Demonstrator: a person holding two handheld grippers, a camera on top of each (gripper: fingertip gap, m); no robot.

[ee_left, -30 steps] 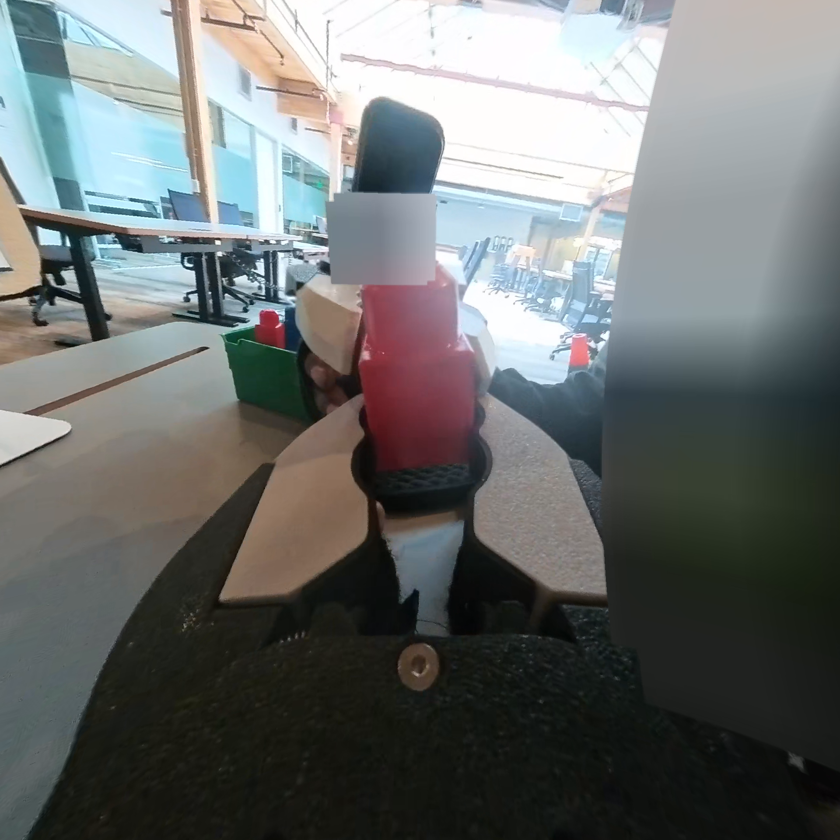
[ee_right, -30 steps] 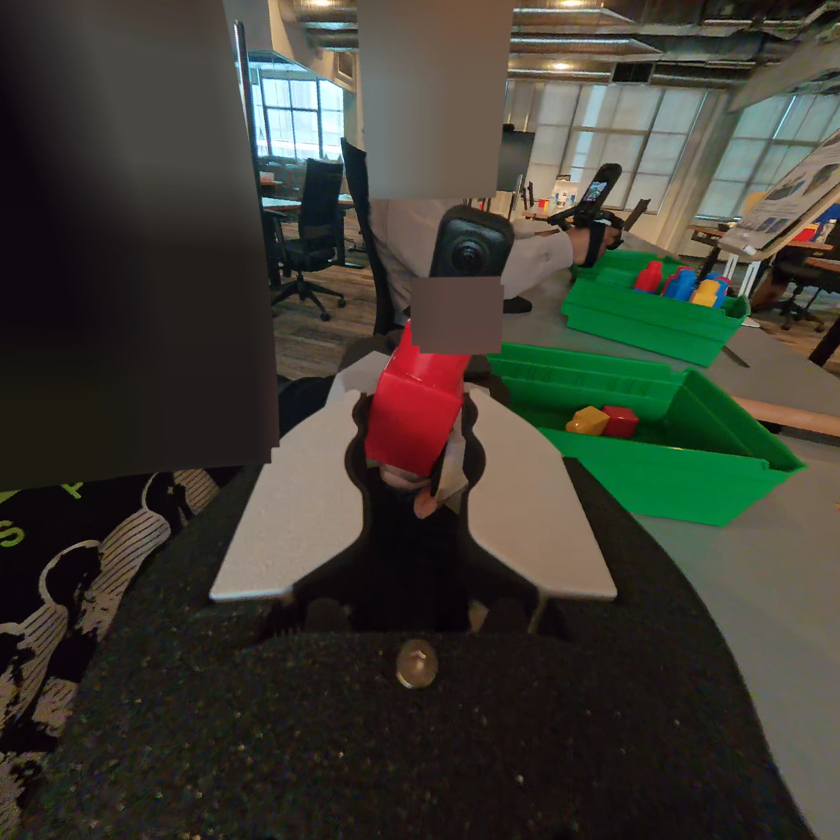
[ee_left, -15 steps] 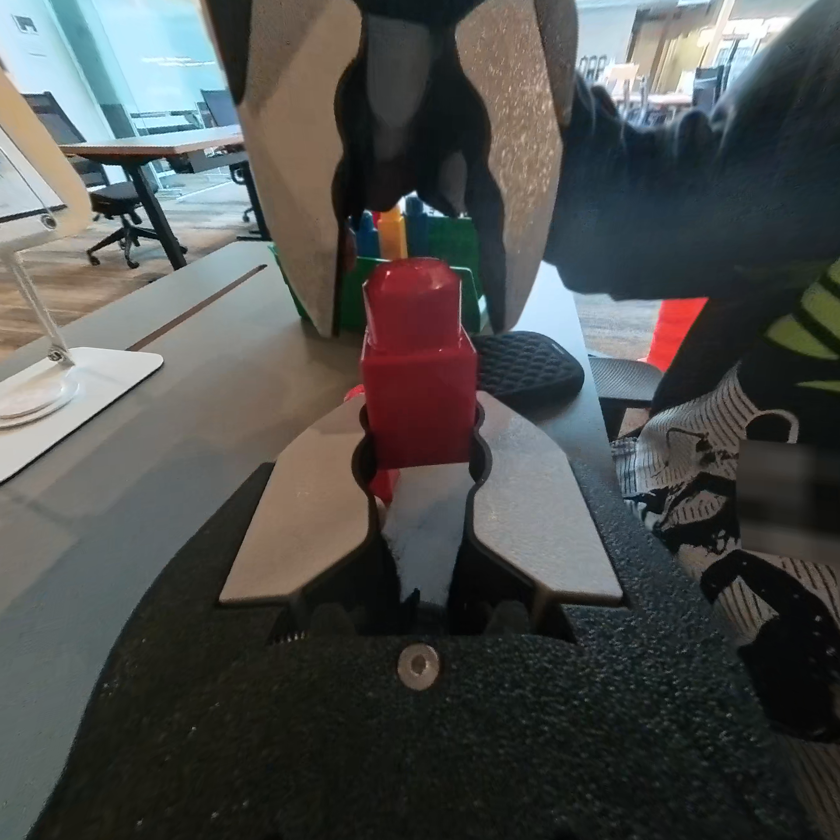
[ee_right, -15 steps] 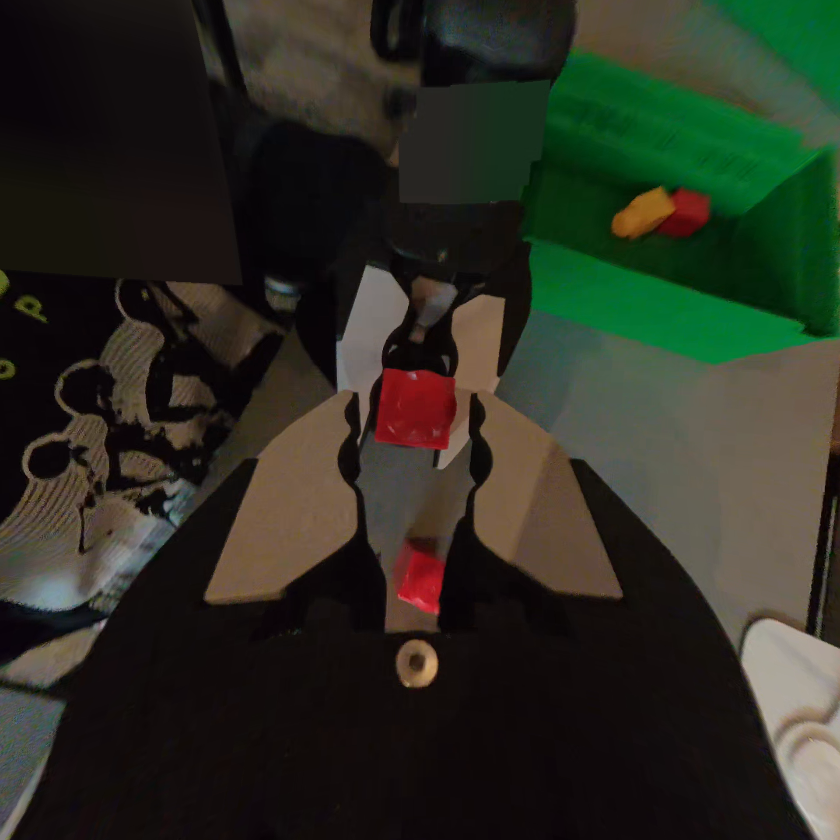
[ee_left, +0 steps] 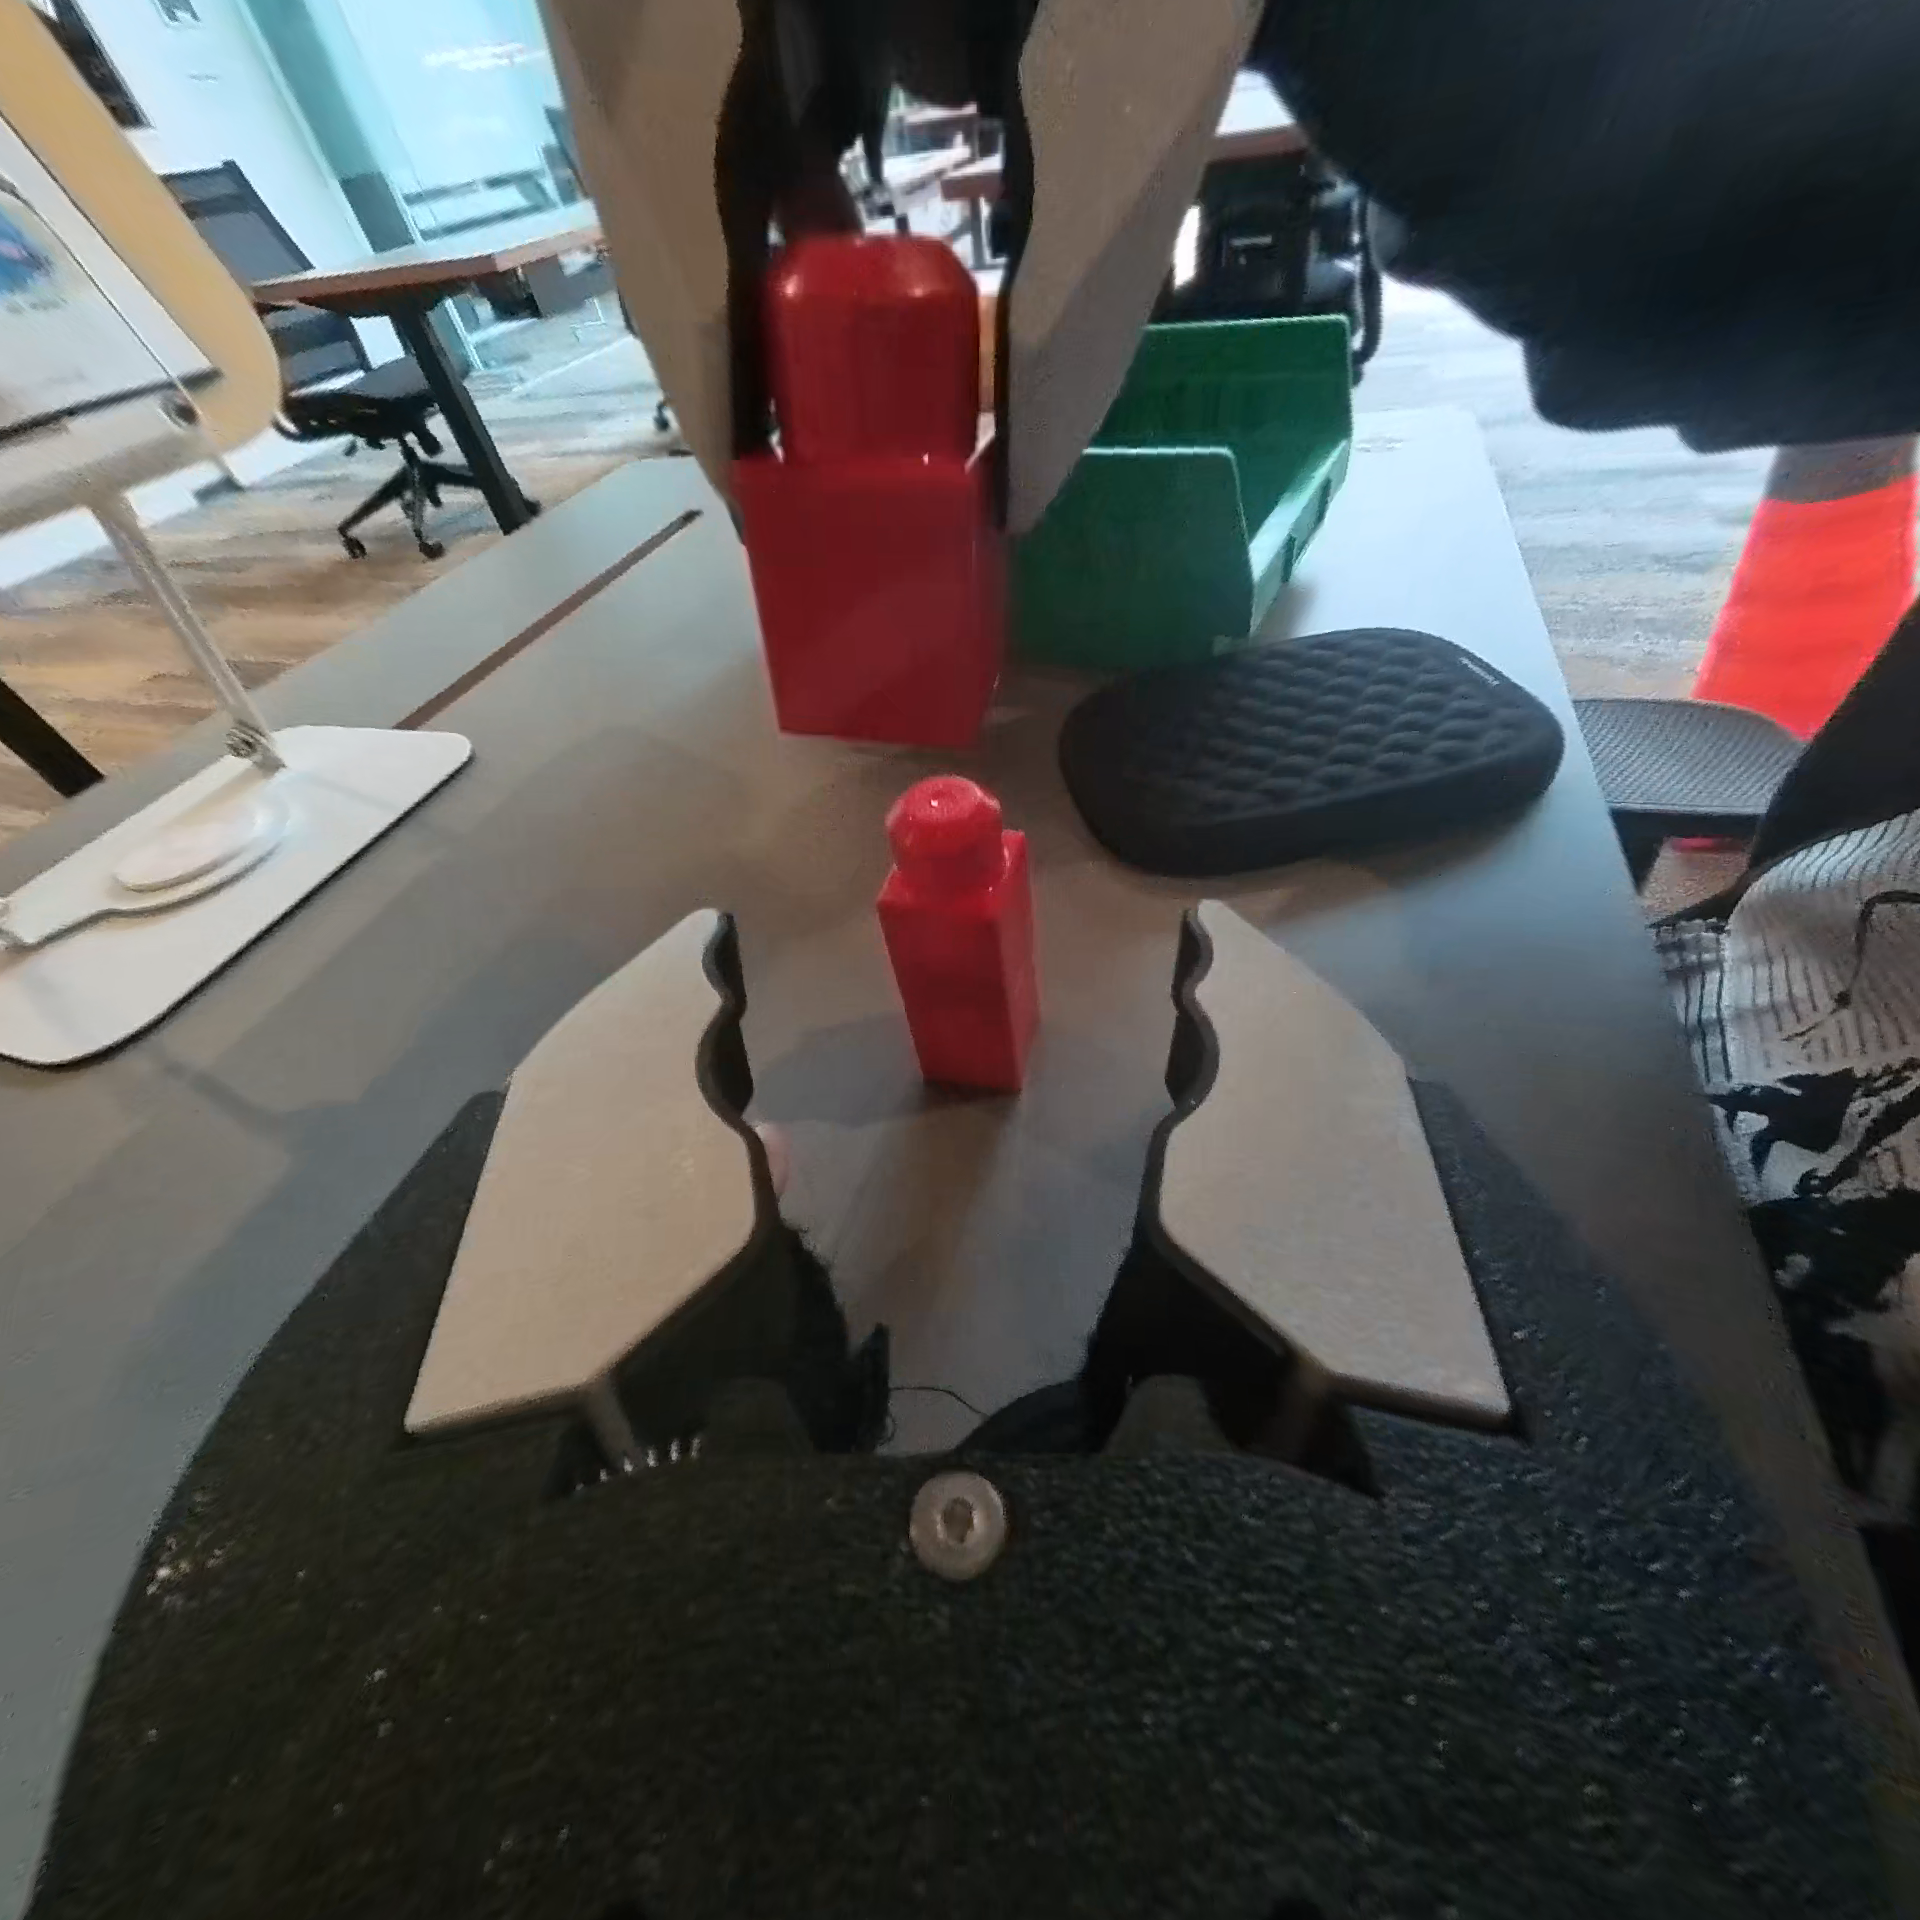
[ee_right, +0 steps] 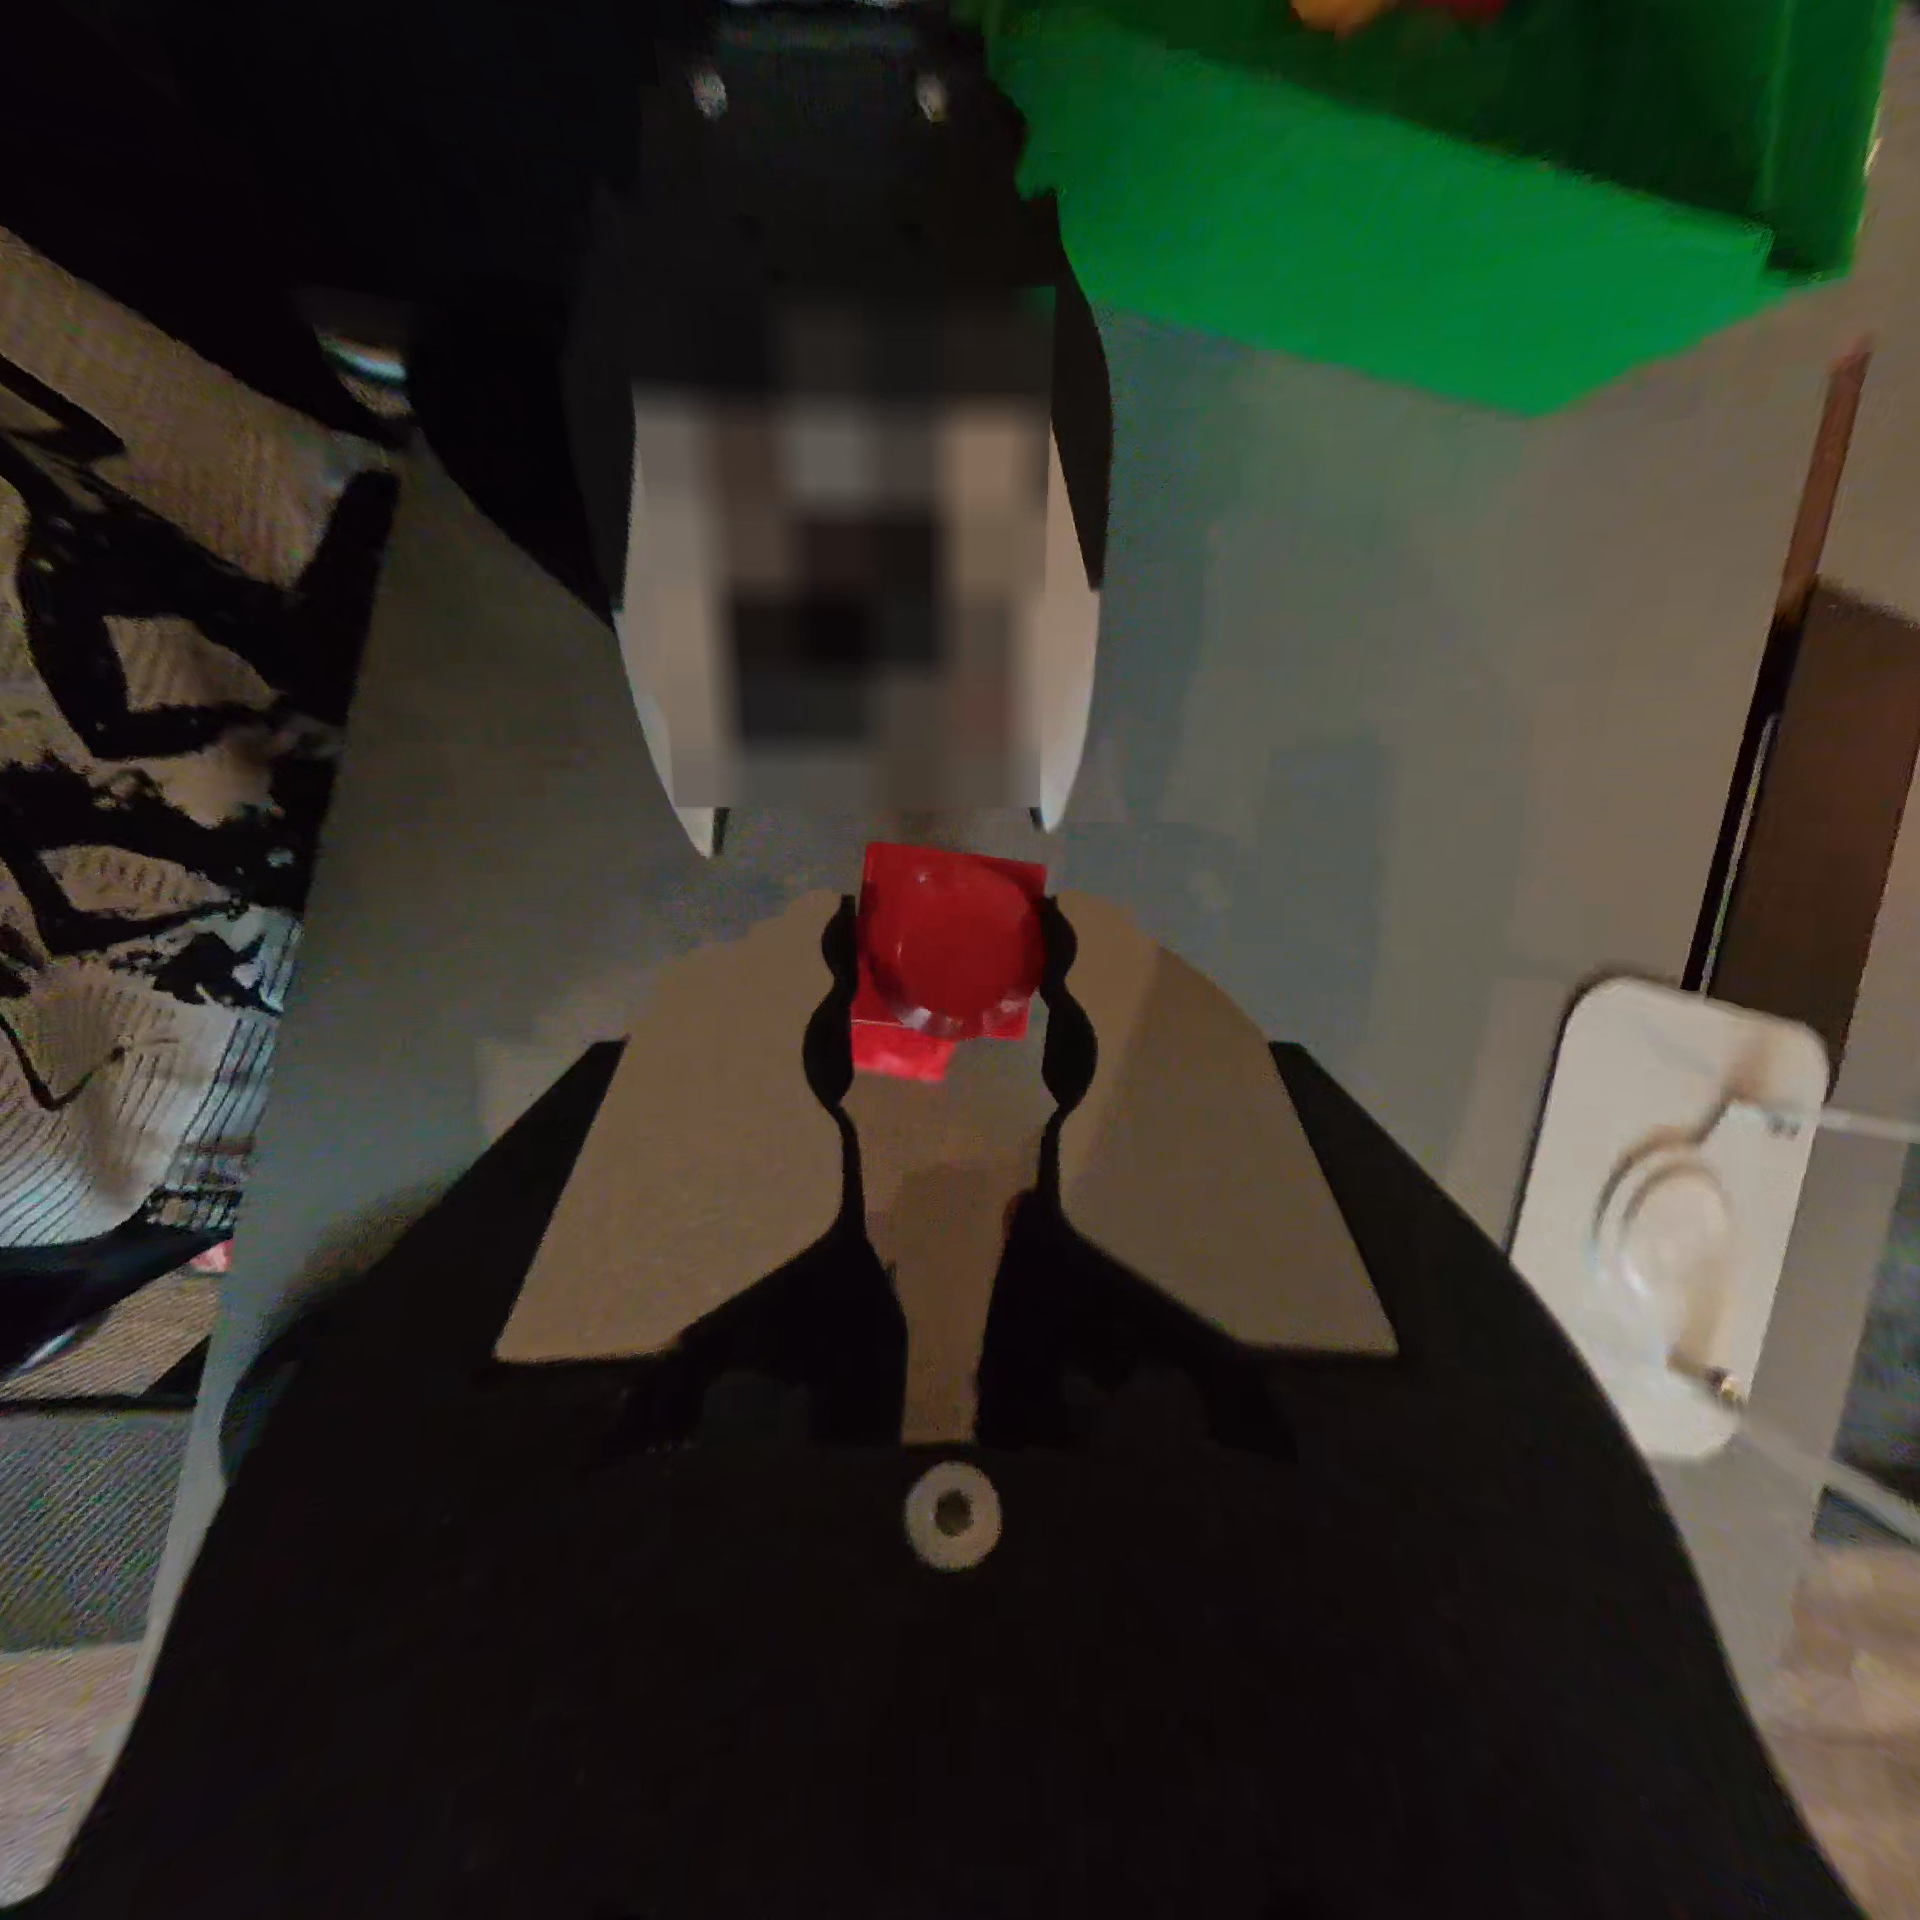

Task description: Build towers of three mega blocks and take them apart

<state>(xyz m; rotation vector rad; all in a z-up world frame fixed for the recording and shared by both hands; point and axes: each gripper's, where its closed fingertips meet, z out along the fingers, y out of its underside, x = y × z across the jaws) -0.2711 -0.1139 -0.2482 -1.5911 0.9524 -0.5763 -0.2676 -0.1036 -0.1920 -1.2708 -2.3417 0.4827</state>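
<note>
Red block (ee_left: 871, 488) clamped in right jaws: I lower it squarely onto the two-block stack (ee_left: 961, 961) standing just ahead of my wide-open left jaws.

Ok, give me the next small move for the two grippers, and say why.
Probably lower the right gripper so its red block presses onto the red two-block stack on the table. The block hangs above and just beyond the stack, whose stud is free; the left gripper is open around it.
</note>
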